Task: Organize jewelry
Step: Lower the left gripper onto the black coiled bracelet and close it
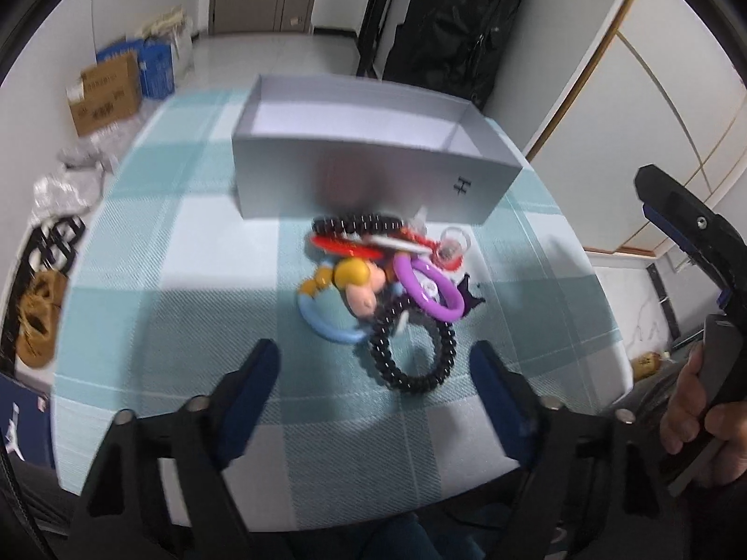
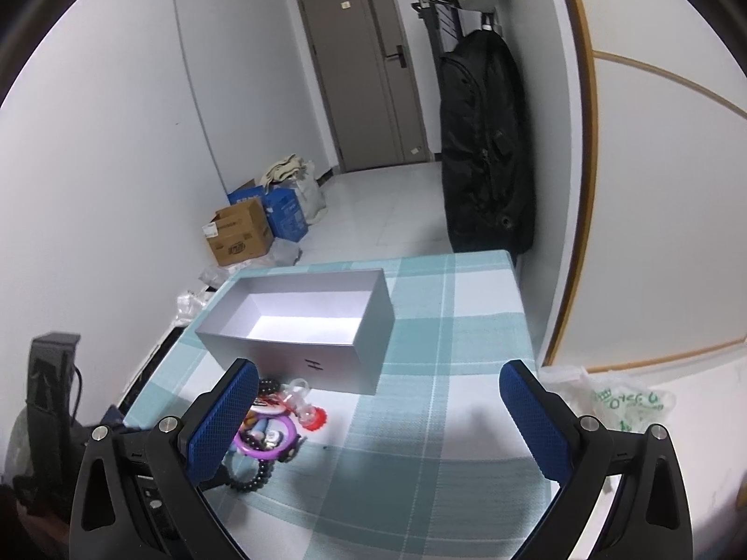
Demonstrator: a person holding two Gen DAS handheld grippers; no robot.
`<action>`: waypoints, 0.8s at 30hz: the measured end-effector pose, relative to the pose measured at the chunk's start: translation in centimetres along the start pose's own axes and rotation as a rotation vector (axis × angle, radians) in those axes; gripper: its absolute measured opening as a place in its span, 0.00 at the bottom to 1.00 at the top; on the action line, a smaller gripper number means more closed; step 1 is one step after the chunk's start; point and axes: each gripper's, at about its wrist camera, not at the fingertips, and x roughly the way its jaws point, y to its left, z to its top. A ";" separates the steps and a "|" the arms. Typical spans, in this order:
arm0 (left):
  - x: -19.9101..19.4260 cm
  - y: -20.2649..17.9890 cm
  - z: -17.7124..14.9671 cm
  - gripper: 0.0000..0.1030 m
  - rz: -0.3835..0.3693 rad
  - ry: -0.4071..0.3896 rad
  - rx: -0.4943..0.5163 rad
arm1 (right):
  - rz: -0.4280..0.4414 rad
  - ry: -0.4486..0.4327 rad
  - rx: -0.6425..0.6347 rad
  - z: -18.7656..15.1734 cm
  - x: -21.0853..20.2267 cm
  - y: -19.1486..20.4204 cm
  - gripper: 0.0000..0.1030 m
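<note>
Left gripper (image 1: pixel 373 373) gapes empty over the black spiral hair tie (image 1: pixel 408 350); right gripper (image 2: pixel 378 415) wide open, empty; grey box (image 1: pixel 373 177) sits just behind the jewelry pile (image 1: pixel 373 275).

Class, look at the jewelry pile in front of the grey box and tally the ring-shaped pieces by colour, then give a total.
Black beaded bracelets: 2
Purple ring: 1
Light blue ring: 1
Red ring: 1
Total: 5 ring-shaped pieces. The pile is blurred and overlapping, so more could be hidden. All lie outside the grey box.
</note>
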 end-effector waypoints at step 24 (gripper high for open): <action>-1.0 0.1 0.1 0.06 -0.075 0.022 -0.024 | 0.102 0.080 0.091 -0.5 0.4 -1.2 1.00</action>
